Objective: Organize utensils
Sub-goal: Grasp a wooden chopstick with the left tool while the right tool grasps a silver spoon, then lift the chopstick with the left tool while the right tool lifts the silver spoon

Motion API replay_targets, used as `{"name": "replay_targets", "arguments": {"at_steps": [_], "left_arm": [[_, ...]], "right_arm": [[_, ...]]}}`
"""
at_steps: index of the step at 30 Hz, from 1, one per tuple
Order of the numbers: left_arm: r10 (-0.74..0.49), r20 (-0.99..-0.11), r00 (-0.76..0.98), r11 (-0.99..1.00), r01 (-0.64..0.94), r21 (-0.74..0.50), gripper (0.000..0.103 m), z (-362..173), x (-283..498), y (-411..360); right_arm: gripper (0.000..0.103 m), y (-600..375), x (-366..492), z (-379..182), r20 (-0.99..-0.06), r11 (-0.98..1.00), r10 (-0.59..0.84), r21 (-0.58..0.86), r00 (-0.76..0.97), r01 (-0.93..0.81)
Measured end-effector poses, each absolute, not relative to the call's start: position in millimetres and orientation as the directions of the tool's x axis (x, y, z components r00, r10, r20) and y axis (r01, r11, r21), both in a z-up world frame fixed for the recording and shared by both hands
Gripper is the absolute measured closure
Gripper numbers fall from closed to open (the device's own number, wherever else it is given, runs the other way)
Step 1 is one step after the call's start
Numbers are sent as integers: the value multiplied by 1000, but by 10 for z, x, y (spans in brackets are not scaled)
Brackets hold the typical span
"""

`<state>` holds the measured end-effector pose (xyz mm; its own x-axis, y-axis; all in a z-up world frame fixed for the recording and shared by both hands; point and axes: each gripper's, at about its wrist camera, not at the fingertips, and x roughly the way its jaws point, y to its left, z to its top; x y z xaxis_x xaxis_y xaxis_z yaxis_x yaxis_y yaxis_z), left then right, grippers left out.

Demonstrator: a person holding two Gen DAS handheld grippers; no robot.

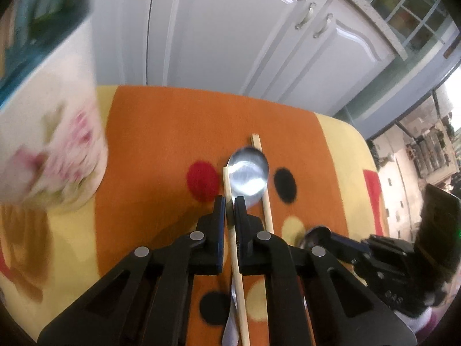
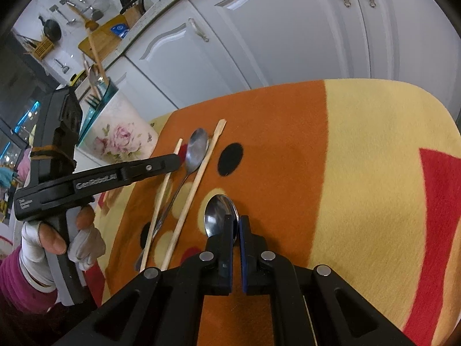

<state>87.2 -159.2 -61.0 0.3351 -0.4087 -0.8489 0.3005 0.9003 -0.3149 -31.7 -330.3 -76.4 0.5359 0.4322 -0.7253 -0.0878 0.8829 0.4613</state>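
Observation:
A long metal spoon (image 1: pixel 249 176) lies on the orange and yellow cloth between two wooden chopsticks (image 1: pixel 268 199). My left gripper (image 1: pixel 230 203) is shut on the left chopstick (image 1: pixel 234 248) just beside the spoon's bowl. In the right wrist view the left gripper (image 2: pixel 173 163) reaches over that chopstick (image 2: pixel 161 199); the long spoon (image 2: pixel 196 151) and the other chopstick (image 2: pixel 198 177) lie beside it. My right gripper (image 2: pixel 236 225) is shut on a second, shorter spoon (image 2: pixel 219 213) at its neck. A floral utensil holder (image 2: pixel 121 137) with a teal rim stands at the left, holding several utensils.
The utensil holder is blurred and close at the left in the left wrist view (image 1: pixel 52 132). White cabinet doors (image 1: pixel 230 34) stand behind the table. The table's far edge (image 2: pixel 288 85) runs just beyond the utensils. A gloved hand (image 2: pixel 52 239) holds the left gripper's handle.

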Motion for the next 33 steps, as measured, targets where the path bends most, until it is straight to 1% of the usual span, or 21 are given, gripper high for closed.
{"name": "replay_targets", "arguments": {"at_steps": [9,13,15,19,21,23,25,26,27,30,31,33], "left_arm": [[-405,-852,331,899,314,-306,98,-557,452,-1286],[-389,-858,335,908,296,-296,97,-598,429,-1234],[-390,-860,329,909,288,-302,97,-627,446,-1221],[-399,-862,313,907,272,-321,97,-690,483,-1187],[-403,-864,303,905,270,-328,97,-723,508,-1186],[-406,-864,299,904,271,-331,98,-740,523,-1192],[-405,-864,299,903,280,-326,97,-740,539,-1215],[-404,-865,298,903,284,-323,95,-743,550,-1225],[-406,-864,297,901,286,-325,94,-745,566,-1232],[-414,-862,294,900,278,-337,94,-754,620,-1245],[-411,-862,297,899,286,-330,94,-753,628,-1265],[-395,-867,306,903,304,-304,98,-744,635,-1310]], "right_arm": [[100,-3197,-467,-783,-740,881,452,458,499,-119],[99,-3170,-448,-797,-750,886,444,449,490,-117],[97,-3178,-422,-807,-751,881,455,459,478,-118],[92,-3146,-350,-777,-761,890,444,433,472,-140],[86,-3118,-310,-765,-763,892,444,422,470,-158],[85,-3078,-253,-756,-766,895,444,407,465,-183],[85,-3053,-236,-756,-766,896,443,396,465,-201],[85,-3037,-234,-757,-766,896,444,393,466,-206],[85,-3027,-241,-758,-766,897,441,388,468,-210],[94,-2977,-296,-741,-773,911,412,349,482,-218],[95,-2964,-316,-732,-775,915,403,338,487,-218],[98,-2953,-358,-704,-776,924,382,318,501,-212]]}}
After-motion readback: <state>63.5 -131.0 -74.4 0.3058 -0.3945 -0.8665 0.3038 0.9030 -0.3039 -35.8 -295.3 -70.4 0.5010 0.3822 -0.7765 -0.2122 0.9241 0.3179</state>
